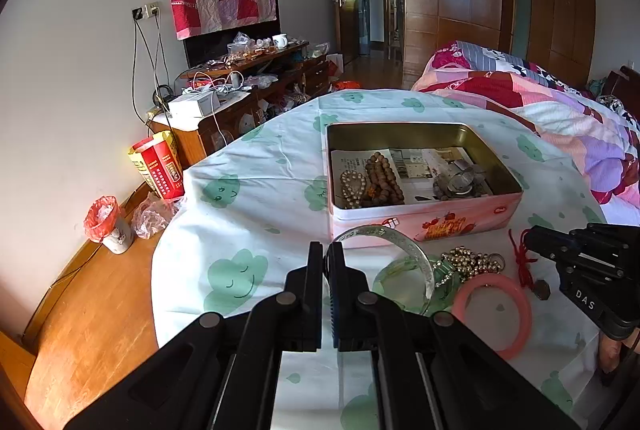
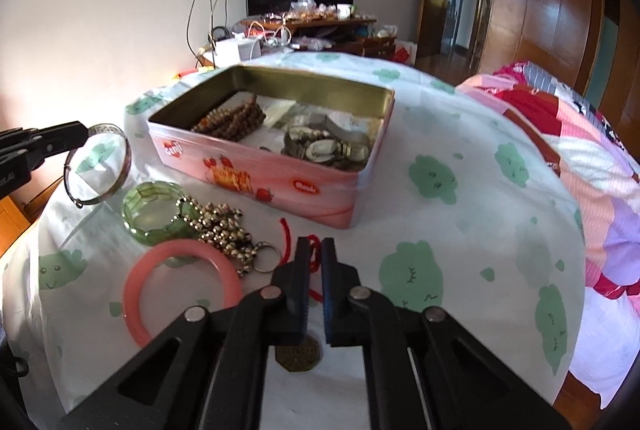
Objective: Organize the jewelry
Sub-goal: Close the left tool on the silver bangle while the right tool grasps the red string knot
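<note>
My left gripper is shut on the rim of a silver bangle, which hangs tilted just above the cloth; the right wrist view shows this bangle raised at the left. My right gripper is shut on a red cord. The cord's bronze coin pendant lies under the fingers. An open pink tin behind holds wooden beads and watches. In front of the tin lie a green bracelet, a metal bead chain and a pink bangle.
The round table has a white cloth with green cloud prints. A bed with a patchwork quilt adjoins it on the right. A cluttered wooden cabinet stands by the far wall. A small bin stands on the wooden floor at left.
</note>
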The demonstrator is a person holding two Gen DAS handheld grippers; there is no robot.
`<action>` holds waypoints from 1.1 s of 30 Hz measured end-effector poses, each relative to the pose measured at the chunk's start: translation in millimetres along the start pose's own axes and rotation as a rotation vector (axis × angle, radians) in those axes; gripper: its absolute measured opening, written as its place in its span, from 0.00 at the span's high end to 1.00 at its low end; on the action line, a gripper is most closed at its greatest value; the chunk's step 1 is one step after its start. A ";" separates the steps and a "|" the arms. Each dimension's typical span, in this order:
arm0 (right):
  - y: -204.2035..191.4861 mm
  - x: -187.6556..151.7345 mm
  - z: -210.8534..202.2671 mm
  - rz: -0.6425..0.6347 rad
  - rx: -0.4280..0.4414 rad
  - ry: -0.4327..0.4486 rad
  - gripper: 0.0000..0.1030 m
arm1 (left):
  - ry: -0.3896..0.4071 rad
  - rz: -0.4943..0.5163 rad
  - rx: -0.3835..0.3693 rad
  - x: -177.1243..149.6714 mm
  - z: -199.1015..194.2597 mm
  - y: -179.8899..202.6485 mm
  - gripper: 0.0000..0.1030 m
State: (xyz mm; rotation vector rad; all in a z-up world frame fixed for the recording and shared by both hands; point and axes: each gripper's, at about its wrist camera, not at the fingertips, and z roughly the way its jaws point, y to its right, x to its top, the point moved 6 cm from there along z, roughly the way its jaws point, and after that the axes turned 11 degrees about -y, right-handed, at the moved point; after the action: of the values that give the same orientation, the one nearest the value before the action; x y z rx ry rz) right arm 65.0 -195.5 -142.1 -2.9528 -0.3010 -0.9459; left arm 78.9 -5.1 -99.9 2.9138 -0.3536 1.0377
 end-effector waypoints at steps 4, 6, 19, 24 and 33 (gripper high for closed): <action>3.2 -0.4 -4.7 0.012 0.009 0.013 0.95 | 0.007 -0.005 -0.003 1.3 -4.9 -1.3 0.99; 4.2 0.6 -10.4 0.012 0.009 0.025 0.95 | 0.014 -0.008 -0.005 2.8 -7.7 -1.4 0.99; 7.8 17.1 -36.3 0.009 -0.026 0.057 0.91 | 0.032 -0.011 -0.010 7.9 -17.4 -0.6 0.99; -3.5 16.3 -16.5 0.000 -0.007 0.006 0.55 | 0.013 -0.008 -0.011 5.5 -11.4 -0.1 0.99; -4.4 10.4 14.6 -0.011 -0.018 -0.090 0.95 | 0.010 -0.007 -0.016 4.6 -7.9 1.1 0.98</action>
State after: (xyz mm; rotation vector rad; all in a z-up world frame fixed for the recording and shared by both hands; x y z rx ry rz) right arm 80.8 -188.1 -148.1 -3.0181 -0.3132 -0.8229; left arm 77.3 -6.2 -90.9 2.8930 -0.3489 1.0431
